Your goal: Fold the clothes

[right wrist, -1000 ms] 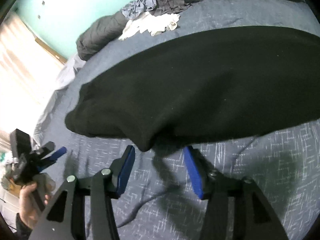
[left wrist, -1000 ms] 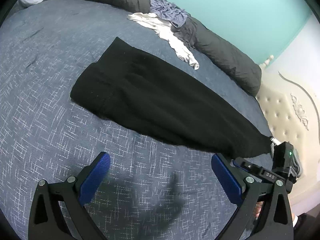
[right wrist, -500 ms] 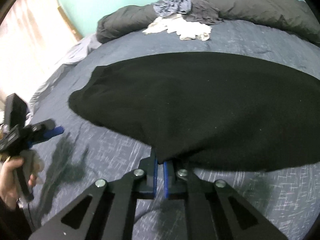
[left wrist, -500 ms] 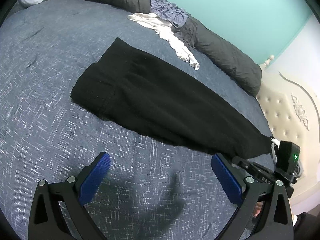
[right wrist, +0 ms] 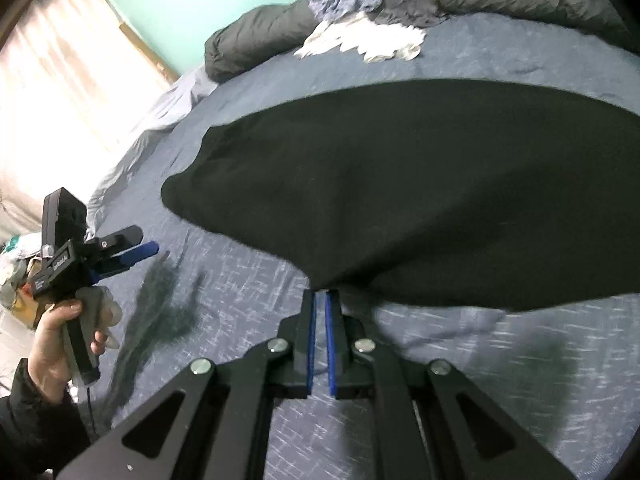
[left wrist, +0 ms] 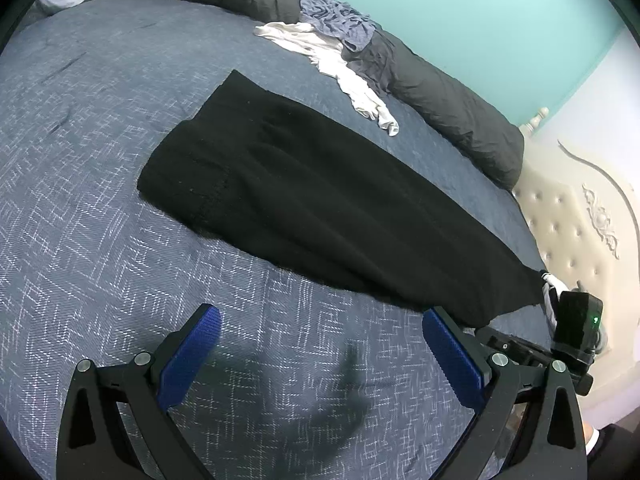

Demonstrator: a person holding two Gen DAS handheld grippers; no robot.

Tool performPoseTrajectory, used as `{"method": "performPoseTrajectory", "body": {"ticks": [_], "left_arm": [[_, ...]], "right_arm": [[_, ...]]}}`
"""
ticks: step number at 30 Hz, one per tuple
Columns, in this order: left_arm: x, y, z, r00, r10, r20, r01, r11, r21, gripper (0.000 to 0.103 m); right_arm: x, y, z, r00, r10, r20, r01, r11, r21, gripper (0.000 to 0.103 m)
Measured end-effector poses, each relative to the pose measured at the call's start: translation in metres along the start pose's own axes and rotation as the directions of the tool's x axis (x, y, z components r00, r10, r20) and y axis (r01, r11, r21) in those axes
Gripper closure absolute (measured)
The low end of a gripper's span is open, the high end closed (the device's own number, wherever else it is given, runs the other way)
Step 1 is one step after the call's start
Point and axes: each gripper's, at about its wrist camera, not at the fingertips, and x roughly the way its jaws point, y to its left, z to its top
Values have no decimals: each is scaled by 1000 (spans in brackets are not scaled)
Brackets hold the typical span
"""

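A long black garment lies flat across the blue bedspread. In the right wrist view my right gripper has its blue pads nearly together on the near edge of the black garment. Its jaws are opening slightly, with the cloth still pinched at the tips and raised a little there. In the left wrist view the right gripper's black body shows at the garment's right end. My left gripper hangs open over bare bedspread, short of the garment, with nothing between its fingers. A hand holds the left gripper.
A white garment and a crumpled blue-grey one lie against a rolled dark grey duvet along the bed's far side. A cream tufted headboard stands at the right. A bright curtained window is at the left.
The right gripper went from open around the garment's near edge to shut on it, then rolled and lifted the edge slightly. The left gripper stayed where it was, still open.
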Motion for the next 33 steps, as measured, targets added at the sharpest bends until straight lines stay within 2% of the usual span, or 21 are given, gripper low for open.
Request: {"method": "performPoseTrajectory", "body": {"ticks": [3, 4, 7, 12, 18, 23, 27, 30, 33], "left_arm": [[0, 0, 0, 1000, -1, 0, 1, 1000, 0, 0], [-1, -1, 0, 1000, -1, 1, 1, 1000, 1, 0], [-1, 0, 1, 1000, -1, 3, 1, 1000, -1, 0], [0, 0, 0, 1000, 0, 1, 0, 1000, -5, 0], [2, 0, -1, 1000, 5, 0, -5, 1000, -4, 0], [3, 2, 0, 1000, 11, 1, -11, 1000, 2, 0], [5, 1, 0, 1000, 21, 3, -21, 1000, 7, 0], [6, 1, 0, 999, 33, 12, -33, 999, 10, 0], [6, 3, 1, 999, 41, 14, -41, 999, 5, 0]], "right_arm": [[-5, -10, -4, 997, -76, -4, 76, 997, 6, 79], [-7, -15, -6, 995, -96, -4, 96, 995, 16, 78], [-12, -33, -11, 991, -136, -7, 136, 988, 69, 78], [-32, -69, -11, 979, -193, 62, 176, 961, 211, 78], [-44, -87, 2, 968, -230, 97, 195, 940, 281, 77], [-58, -84, 34, 960, -247, 130, 220, 956, 195, 71], [-59, -89, 66, 958, -261, 117, 246, 961, 128, 51], [-48, -86, 81, 960, -266, 86, 260, 963, 75, 51], [-34, -78, 82, 969, -239, 69, 237, 971, 36, 51]]}}
